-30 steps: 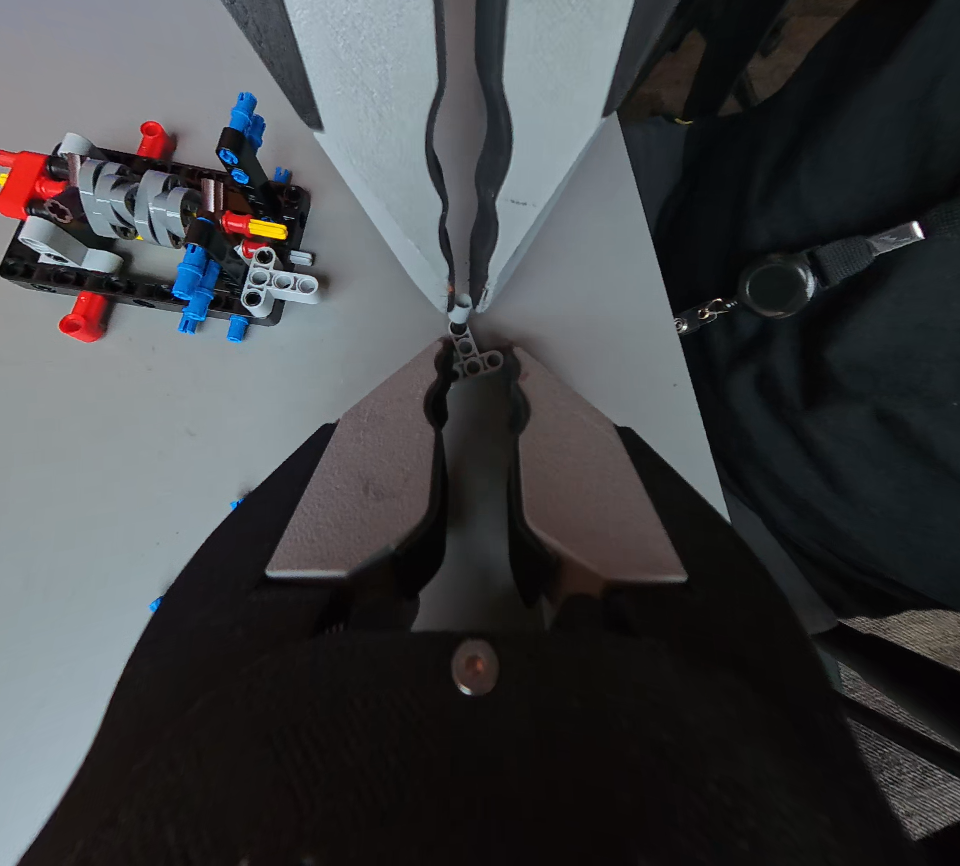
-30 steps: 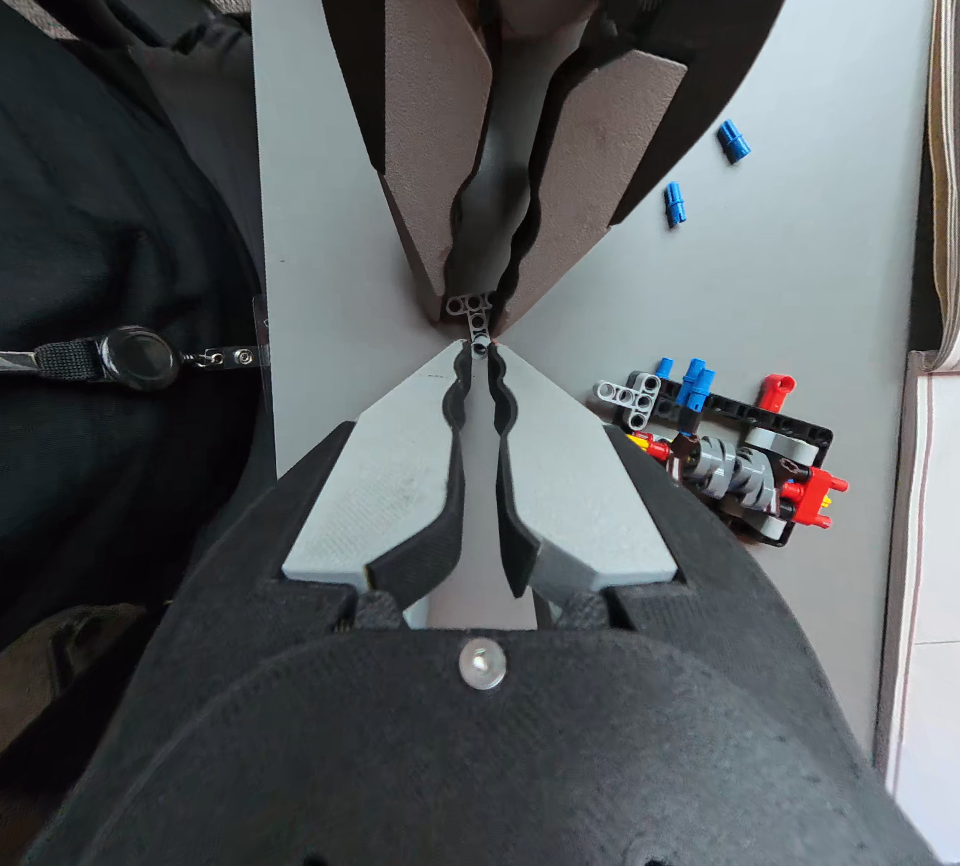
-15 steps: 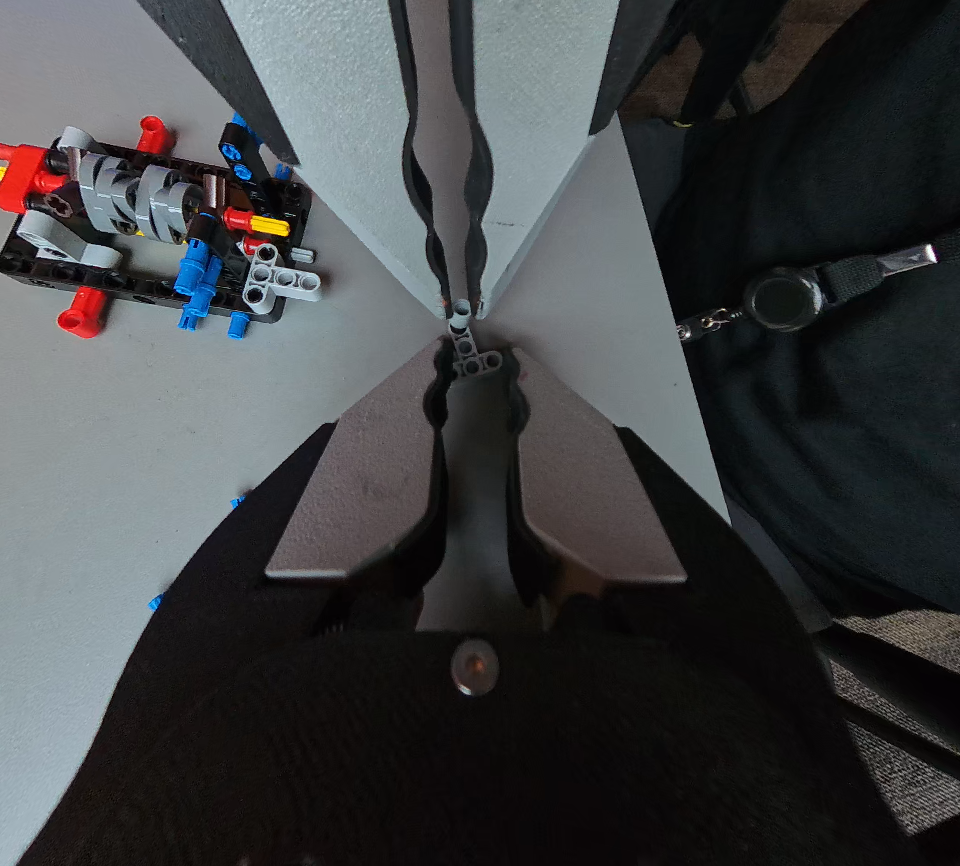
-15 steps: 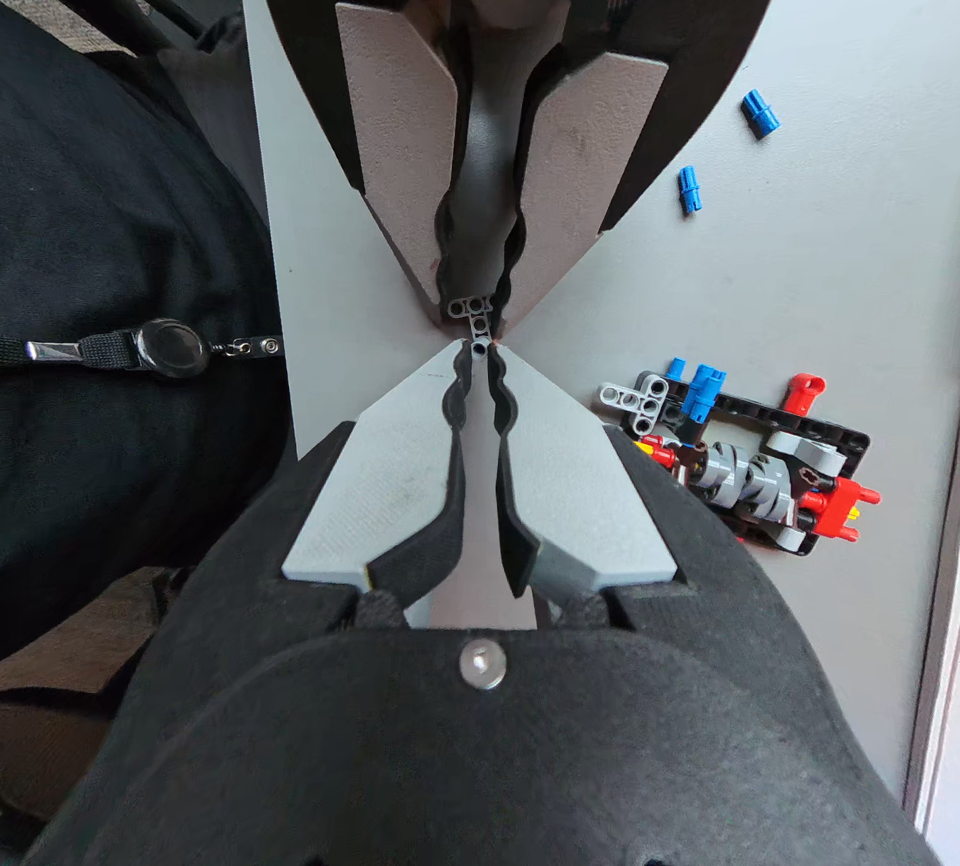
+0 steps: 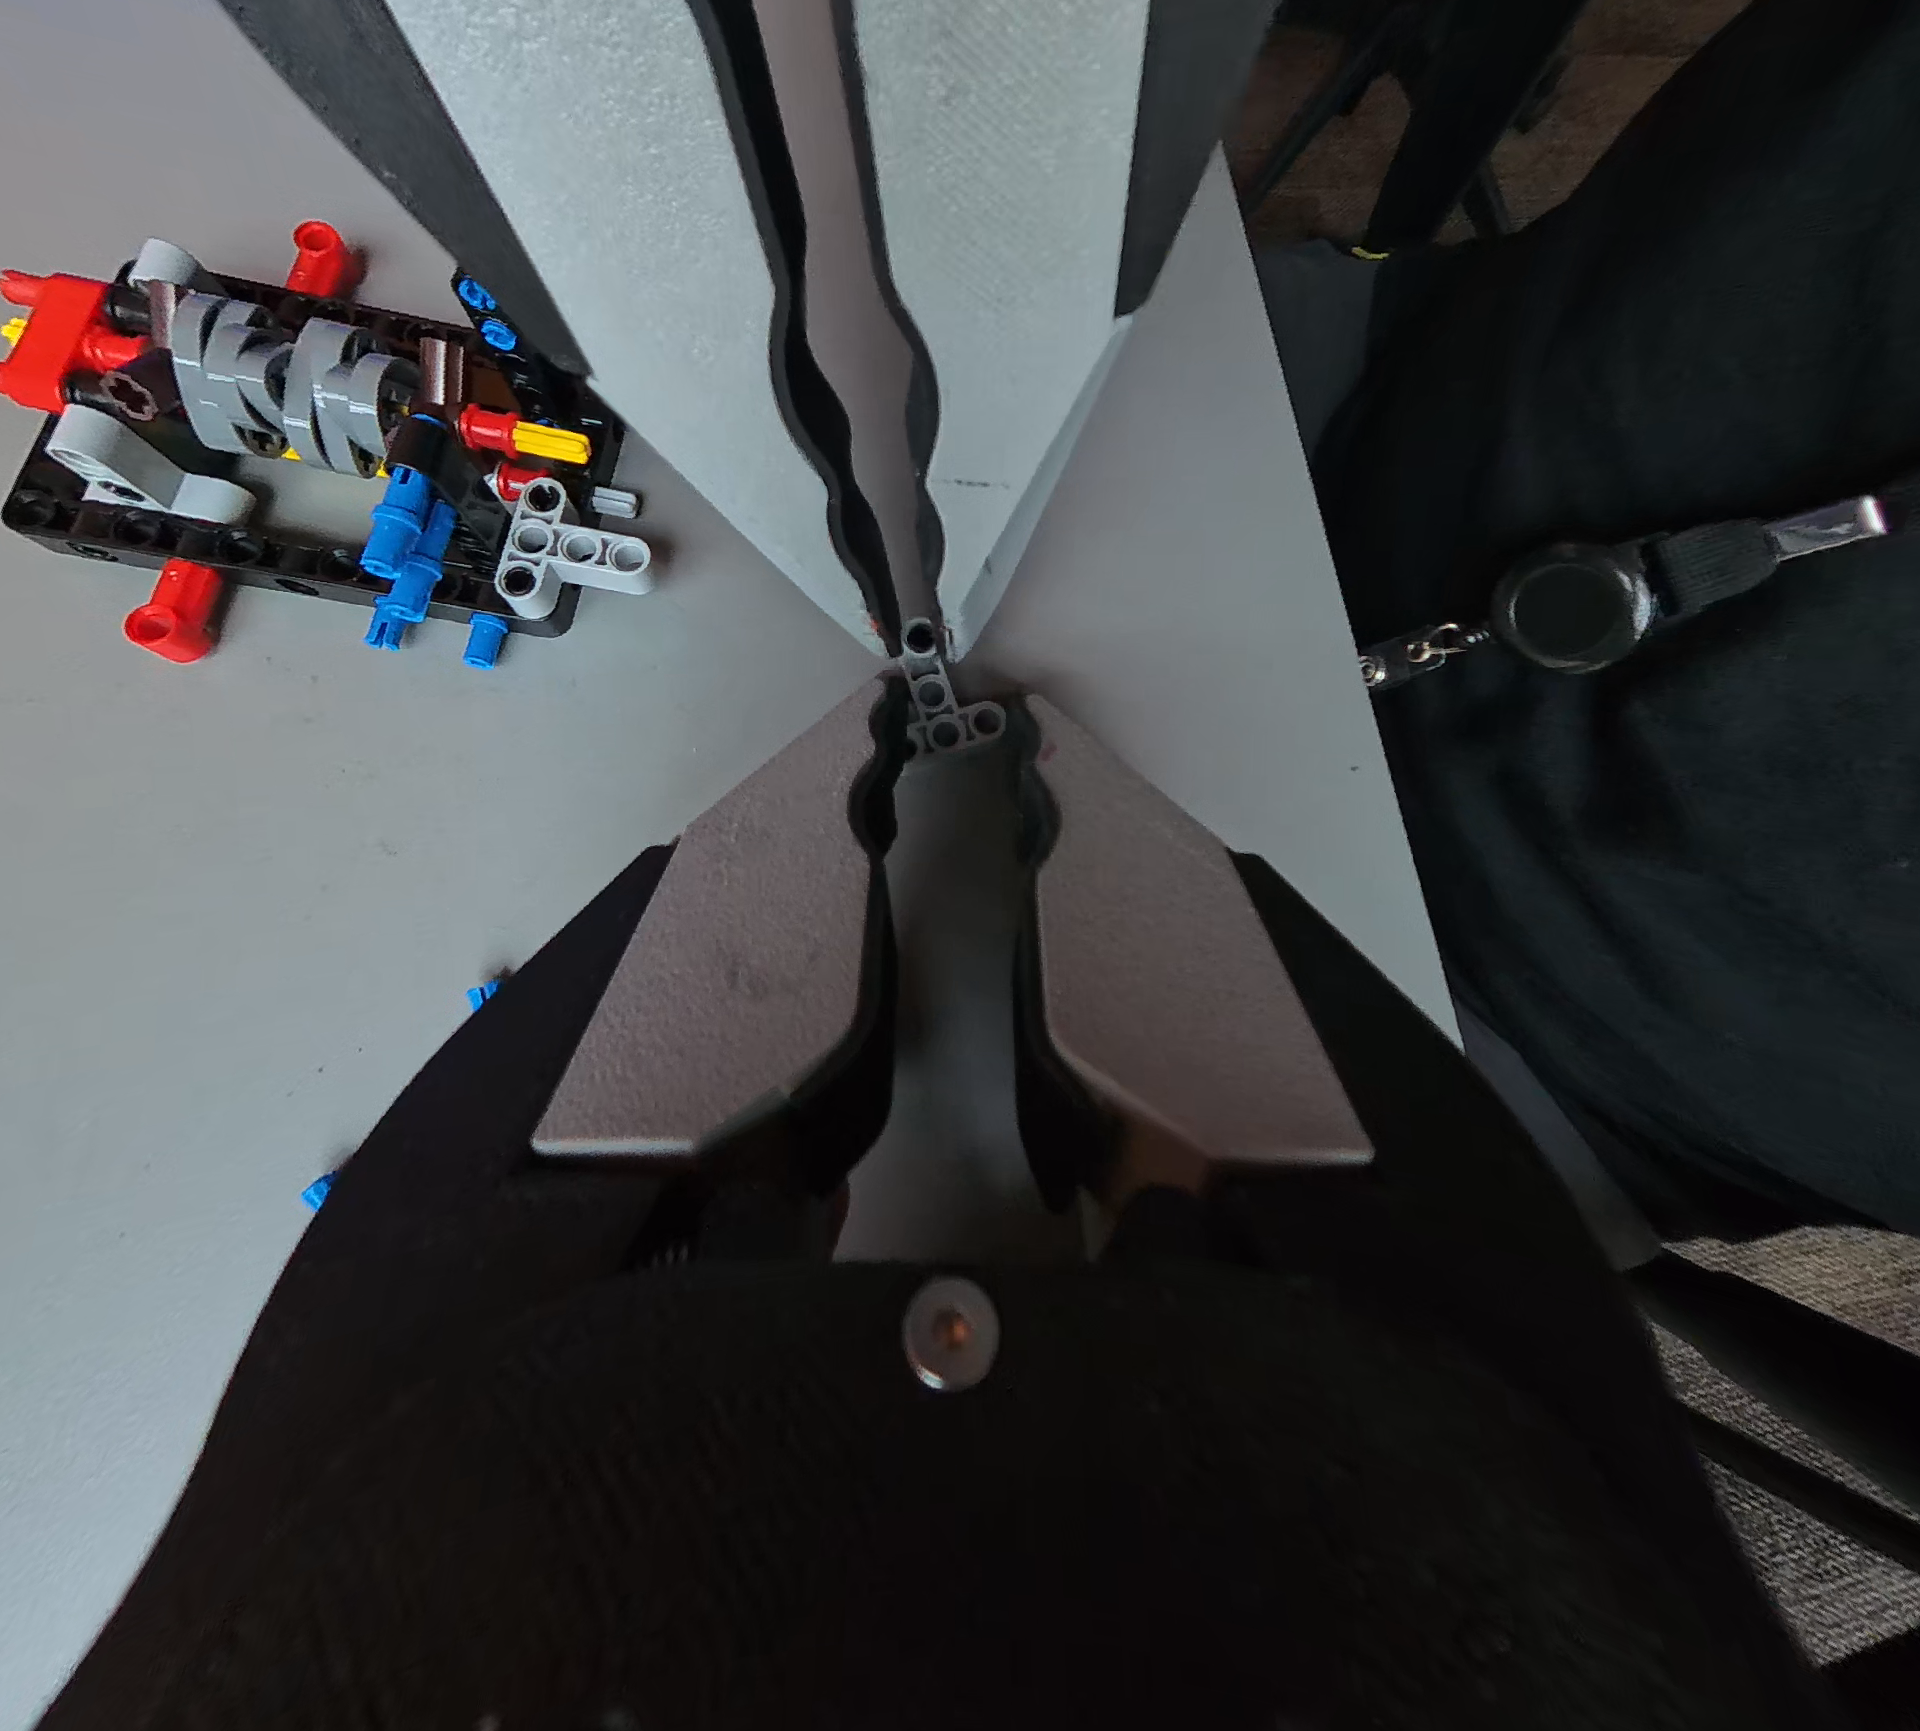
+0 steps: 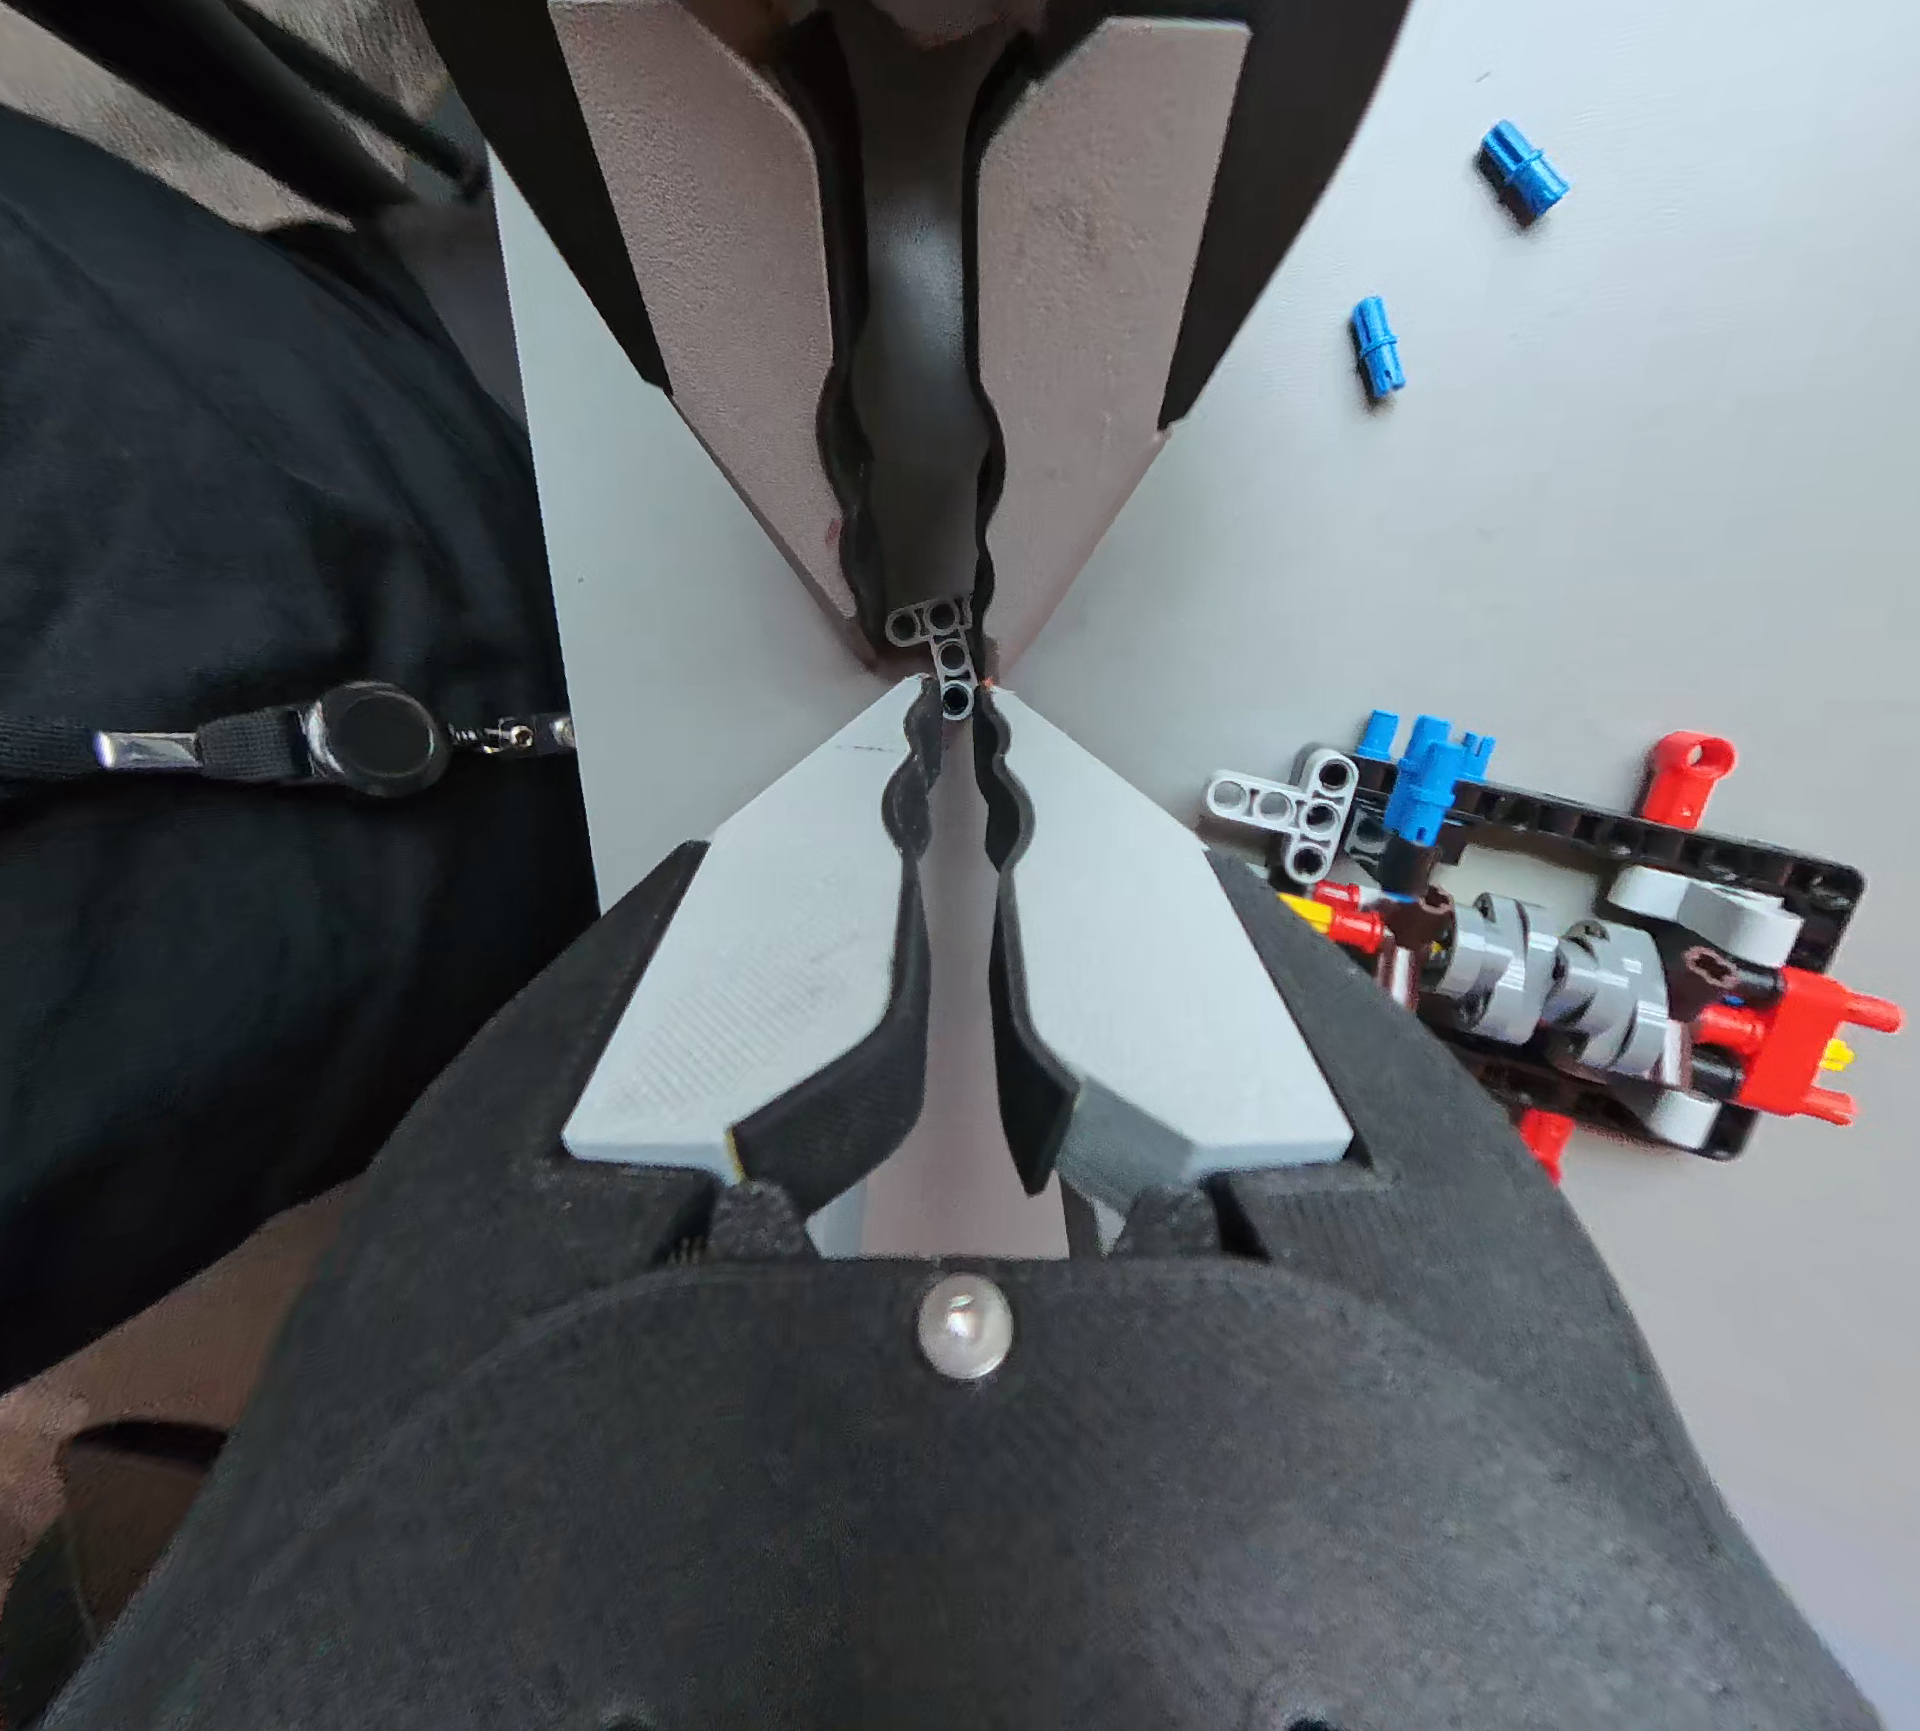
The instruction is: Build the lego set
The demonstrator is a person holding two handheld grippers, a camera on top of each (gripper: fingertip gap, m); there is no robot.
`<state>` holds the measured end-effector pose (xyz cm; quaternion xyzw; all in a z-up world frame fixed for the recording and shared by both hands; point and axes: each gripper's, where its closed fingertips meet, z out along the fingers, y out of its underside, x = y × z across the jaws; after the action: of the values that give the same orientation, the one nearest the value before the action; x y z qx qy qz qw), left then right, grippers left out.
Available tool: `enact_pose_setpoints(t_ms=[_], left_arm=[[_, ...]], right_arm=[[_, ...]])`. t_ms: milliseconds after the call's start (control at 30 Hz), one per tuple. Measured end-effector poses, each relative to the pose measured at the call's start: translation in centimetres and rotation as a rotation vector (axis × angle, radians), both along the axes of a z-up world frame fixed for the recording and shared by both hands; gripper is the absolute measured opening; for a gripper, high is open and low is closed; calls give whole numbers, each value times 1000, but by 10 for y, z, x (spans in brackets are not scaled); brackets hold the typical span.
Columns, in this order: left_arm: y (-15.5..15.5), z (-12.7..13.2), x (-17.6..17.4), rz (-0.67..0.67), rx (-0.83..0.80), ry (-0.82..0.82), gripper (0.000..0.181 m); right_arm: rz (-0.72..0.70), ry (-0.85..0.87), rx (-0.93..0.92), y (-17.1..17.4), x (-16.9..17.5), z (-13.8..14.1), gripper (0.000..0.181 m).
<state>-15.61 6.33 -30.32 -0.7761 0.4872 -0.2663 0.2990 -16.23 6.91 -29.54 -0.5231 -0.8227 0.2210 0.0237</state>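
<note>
Now, held piece: a small grey T-shaped beam (image 5: 940,702) hangs over the counter (image 5: 260,850), near the person's edge.
Left claw (image 5: 954,725): clamped on the beam's crossbar, steadying it.
Right claw (image 6: 954,699): pinched together on the stem's end hole, probably to seat or align a part; no pin is visible.
Build: the black-framed assembly (image 5: 301,445) rests well apart, away from that edge, so nothing knocks it.
Spares: two blue pins (image 6: 1378,343) lie loose, likely awaiting use.

left tongs (image 5: 951,725): clamped, tip-to-tip | right tongs (image 6: 956,699): clamped, facing left
</note>
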Motion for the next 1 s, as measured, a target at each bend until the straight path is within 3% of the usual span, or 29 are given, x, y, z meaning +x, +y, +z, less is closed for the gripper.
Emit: enact_pose_setpoints(t_ms=[33, 400, 600, 700, 800, 1000], left_arm=[[0, 0, 0, 1, 0, 0, 17], [7, 0, -4, 113, 36, 18, 17], [23, 28, -11, 248, 246, -57, 17], [27, 50, -15, 301, 360, -154, 17], [28, 56, -22, 364, 358, -198, 16], [36, 60, -57, 652, 318, -241, 16]], right_arm=[[-16, 20, -23, 0, 0, 0, 4], [-226, 337, -117, 10, -1, 28, 14], [-339, 473, -255, 12, -4, 38, 24], [-336, 530, -311, 15, -2, 45, 26], [-304, 577, -362, 14, 1, 47, 27], [-264, 732, -245, 25, 6, 46, 25]])
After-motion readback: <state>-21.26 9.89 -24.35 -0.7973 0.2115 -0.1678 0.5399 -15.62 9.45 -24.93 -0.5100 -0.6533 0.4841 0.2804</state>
